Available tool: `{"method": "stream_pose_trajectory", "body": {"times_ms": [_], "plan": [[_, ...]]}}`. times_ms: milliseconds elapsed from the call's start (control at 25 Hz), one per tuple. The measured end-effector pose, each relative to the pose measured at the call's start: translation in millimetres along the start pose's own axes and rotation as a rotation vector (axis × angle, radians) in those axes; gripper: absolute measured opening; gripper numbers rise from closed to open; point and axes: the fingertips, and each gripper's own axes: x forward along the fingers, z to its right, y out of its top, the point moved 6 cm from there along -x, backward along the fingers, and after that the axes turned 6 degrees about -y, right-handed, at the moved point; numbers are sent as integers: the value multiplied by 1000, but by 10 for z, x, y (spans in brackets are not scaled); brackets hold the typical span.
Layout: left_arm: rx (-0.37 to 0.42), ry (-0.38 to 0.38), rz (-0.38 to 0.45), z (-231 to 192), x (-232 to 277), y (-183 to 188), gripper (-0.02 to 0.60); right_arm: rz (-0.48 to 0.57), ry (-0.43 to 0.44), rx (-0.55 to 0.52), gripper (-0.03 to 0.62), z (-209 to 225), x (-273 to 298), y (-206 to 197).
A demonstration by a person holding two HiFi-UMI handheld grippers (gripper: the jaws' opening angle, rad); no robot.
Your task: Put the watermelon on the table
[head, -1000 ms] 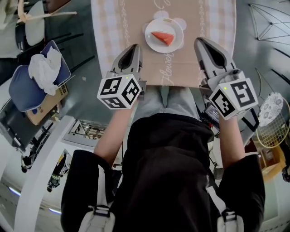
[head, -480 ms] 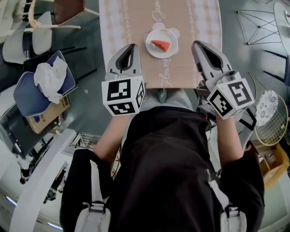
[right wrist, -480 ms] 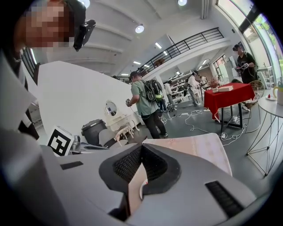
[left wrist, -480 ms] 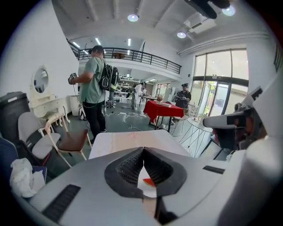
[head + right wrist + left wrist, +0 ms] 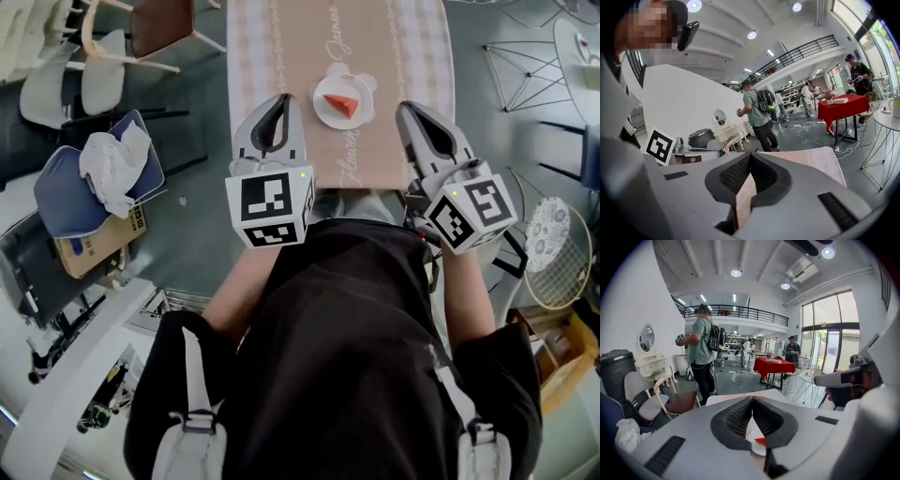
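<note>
A red wedge of watermelon (image 5: 346, 105) lies on a white plate (image 5: 330, 111) on the table (image 5: 375, 56), which has a tan and checked cloth. My left gripper (image 5: 276, 99) hovers left of the plate, above the table's near edge, shut and empty. The right gripper (image 5: 404, 111) hangs to the plate's right, also shut with nothing in it. In the left gripper view the closed jaws (image 5: 752, 399) meet, and the watermelon (image 5: 760, 441) and plate (image 5: 753, 434) show through the gap below them. In the right gripper view the closed jaws (image 5: 750, 155) point over the table (image 5: 811, 159).
A blue chair with a white cloth on it (image 5: 94, 173) and a cardboard box (image 5: 89, 242) stand at the left, a wooden chair (image 5: 159, 28) at the upper left. Wire-frame stools (image 5: 525, 66) and a round wire basket (image 5: 555, 246) are at the right. A person in green (image 5: 701, 350) and a red-clothed table (image 5: 774, 366) are beyond.
Both grippers have risen, so the table and plate look smaller and farther below. The left gripper has rolled, turning a different cube face upward. Both stayed shut.
</note>
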Motion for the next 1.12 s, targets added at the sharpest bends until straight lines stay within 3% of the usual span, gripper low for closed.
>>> {"method": "stream_pose_trajectory", "body": {"times_ms": [360,1120], "plan": [[19,-20,53,-49,-390,42,12,36,9,-35,14,-412,-164,54],[31,-60,99,54,-952,-214,14,78,-28,-69,15,-771,-605,-183]]}}
